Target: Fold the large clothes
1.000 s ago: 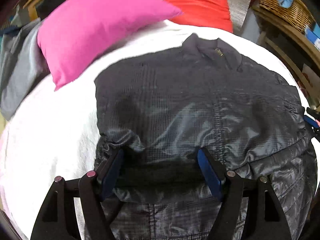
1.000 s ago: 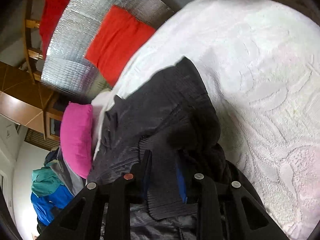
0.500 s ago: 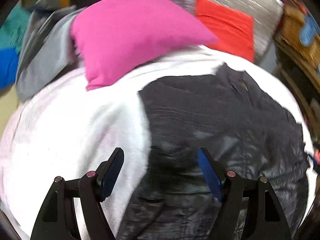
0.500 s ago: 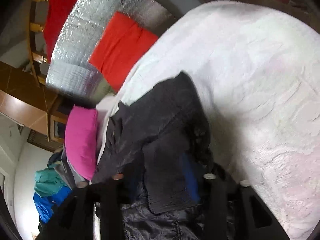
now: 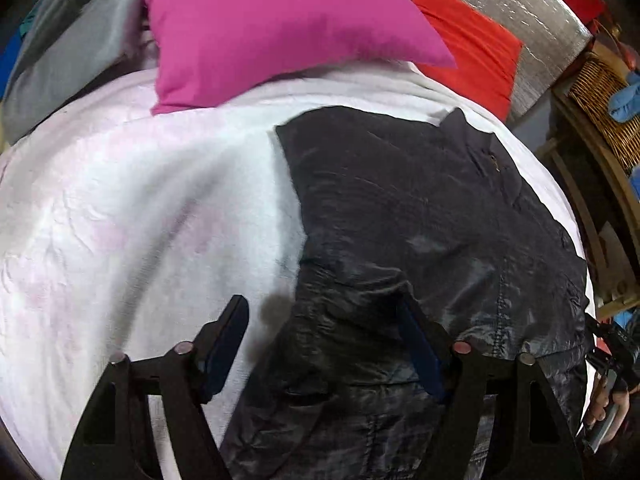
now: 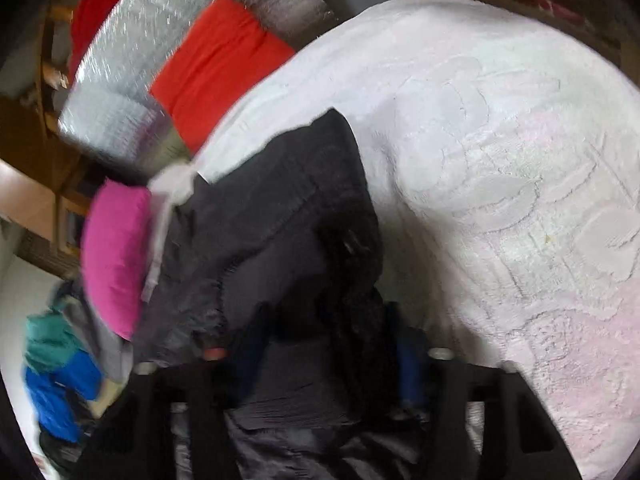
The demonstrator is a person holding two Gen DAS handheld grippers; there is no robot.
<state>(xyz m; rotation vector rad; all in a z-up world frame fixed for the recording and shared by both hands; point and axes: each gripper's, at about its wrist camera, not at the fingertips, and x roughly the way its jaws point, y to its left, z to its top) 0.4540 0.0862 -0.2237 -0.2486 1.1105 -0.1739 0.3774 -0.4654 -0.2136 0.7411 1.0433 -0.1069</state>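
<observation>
A black quilted jacket (image 5: 420, 220) lies spread on a white bedspread (image 5: 140, 220), collar at the far end. My left gripper (image 5: 322, 308) hangs over the jacket's left side edge. One finger is above the bare bedspread and the other above the fabric, and the jaws stand wide and are closing without pinching anything. In the blurred right wrist view, the jacket (image 6: 280, 208) is bunched up. Its ribbed sleeve cuff (image 6: 288, 392) lies between the fingers of my right gripper (image 6: 328, 332), whose jaws are apart and closing.
A pink pillow (image 5: 260, 28) and a red cushion (image 5: 472, 52) lean at the head of the bed against silver foil (image 5: 520, 8). Grey clothes (image 5: 60, 52) are piled at the left. A wicker basket (image 5: 600, 96) stands on a wooden shelf at the right.
My left gripper slid left from over the jacket's hem to its side edge. My right gripper, shut on the cuff a second ago, has let its jaws apart.
</observation>
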